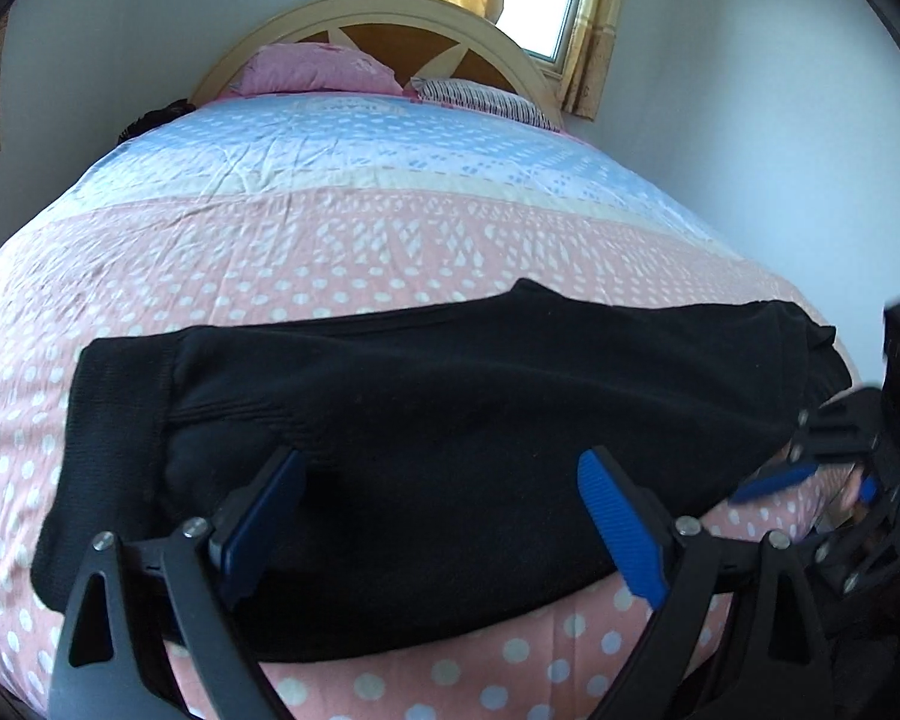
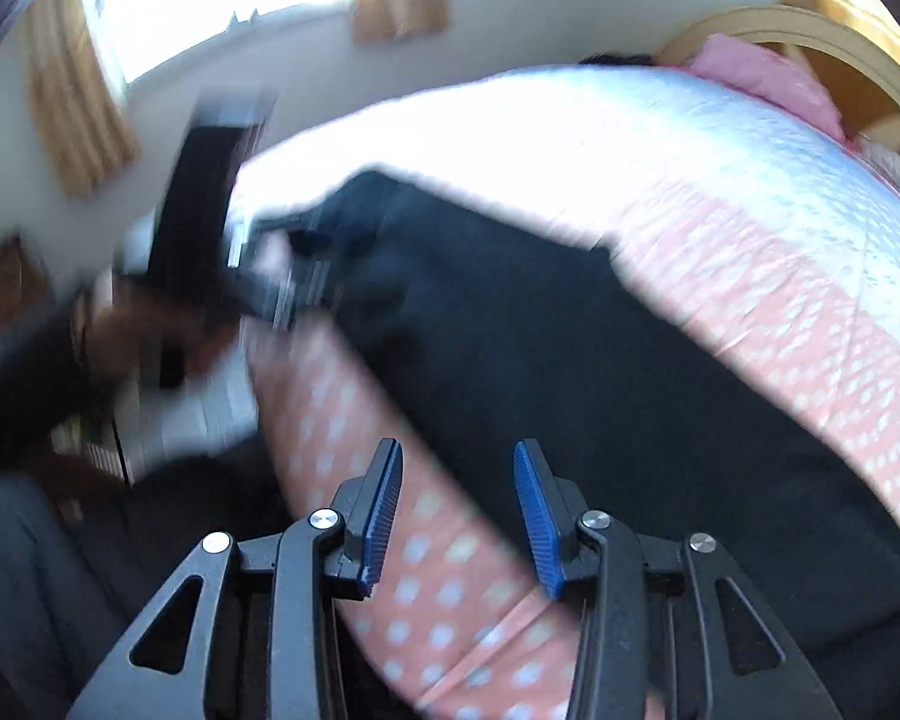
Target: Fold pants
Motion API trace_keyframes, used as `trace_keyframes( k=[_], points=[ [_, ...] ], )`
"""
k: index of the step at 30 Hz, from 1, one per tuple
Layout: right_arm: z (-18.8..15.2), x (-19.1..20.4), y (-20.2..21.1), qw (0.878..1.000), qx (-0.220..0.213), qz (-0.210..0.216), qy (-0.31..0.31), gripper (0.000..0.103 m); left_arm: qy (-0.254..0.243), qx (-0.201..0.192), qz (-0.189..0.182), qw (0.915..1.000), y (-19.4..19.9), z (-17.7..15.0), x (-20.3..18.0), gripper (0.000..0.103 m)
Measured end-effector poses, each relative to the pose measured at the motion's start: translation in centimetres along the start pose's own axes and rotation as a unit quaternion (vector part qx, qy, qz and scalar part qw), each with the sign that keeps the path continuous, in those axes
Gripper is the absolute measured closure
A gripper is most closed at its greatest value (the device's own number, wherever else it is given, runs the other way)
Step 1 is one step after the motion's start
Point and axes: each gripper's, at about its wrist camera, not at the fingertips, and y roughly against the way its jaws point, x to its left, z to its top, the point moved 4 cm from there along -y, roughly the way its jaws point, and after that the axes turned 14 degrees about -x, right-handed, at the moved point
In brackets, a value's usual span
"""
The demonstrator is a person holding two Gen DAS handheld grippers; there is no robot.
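We see the black pants (image 1: 450, 432) folded across the near end of the bed (image 1: 360, 252). Our left hand-held gripper (image 1: 444, 480) hangs wide open over them; our right hand-held gripper (image 2: 457, 468) stands partly open, empty.

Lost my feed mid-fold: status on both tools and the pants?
Left tool open, over the pants, nothing gripped. Right tool open, empty, above the bedspread. Pants lie folded across the bed's near edge. Nothing in the way.

Black pants (image 1: 450, 420) on dotted bedspread (image 1: 330, 252), open left claw (image 1: 444, 480) above.
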Motion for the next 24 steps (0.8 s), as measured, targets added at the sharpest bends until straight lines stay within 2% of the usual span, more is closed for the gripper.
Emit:
trace_keyframes(
  k=[3,7,11,13,16,18,19,20,22,24],
  points=[
    [2.5,-3.1,-0.5,0.998,-0.022,-0.012,-0.054,0.061,-0.016,0.017,0.005,0.9997,-0.6,-0.8,-0.3,0.006],
    [3.9,-7.0,-3.4,0.993,-0.01,-0.028,-0.114,0.061,-0.069,0.028,0.015,0.9971,-0.5,-1.3,-1.6,0.003],
    [4.8,-9.9,-6.7,0.983,-0.013,-0.013,-0.18,0.061,-0.036,-0.005,-0.023,0.9991,0.4,-0.1,-2.4,0.003],
    [5.2,-10.7,-8.7,0.979,-0.01,-0.007,-0.202,0.061,-0.046,-0.019,-0.03,0.9983,0.6,0.2,-3.0,0.003],
    [5.8,-11.0,-10.6,0.972,-0.005,0.019,-0.233,0.061,-0.055,0.007,-0.024,0.9982,-0.6,-0.8,-3.0,0.003],
    [5.9,-11.0,-12.0,0.968,0.013,0.029,-0.249,0.067,-0.05,0.013,-0.023,0.9984,-1.0,-1.5,-2.6,0.003],
    [5.6,-11.0,-12.6,0.966,0.021,0.026,-0.255,0.082,-0.06,0.008,-0.024,0.9979,-0.8,-1.7,-2.8,0.002],
    [5.5,-11.1,-12.9,0.966,0.025,0.021,-0.258,0.091,-0.07,0.011,-0.023,0.9972,-0.8,-1.8,-2.9,0.002],
    [5.6,-11.3,-13.2,0.964,0.016,0.017,-0.266,0.096,-0.076,0.012,-0.023,0.9968,-0.6,-1.9,-3.0,0.001],
    [6.0,-12.0,-13.1,0.964,-0.002,-0.007,-0.266,0.098,-0.073,0.009,-0.027,0.997,-0.4,-2.0,-2.9,0.001]
  ],
)
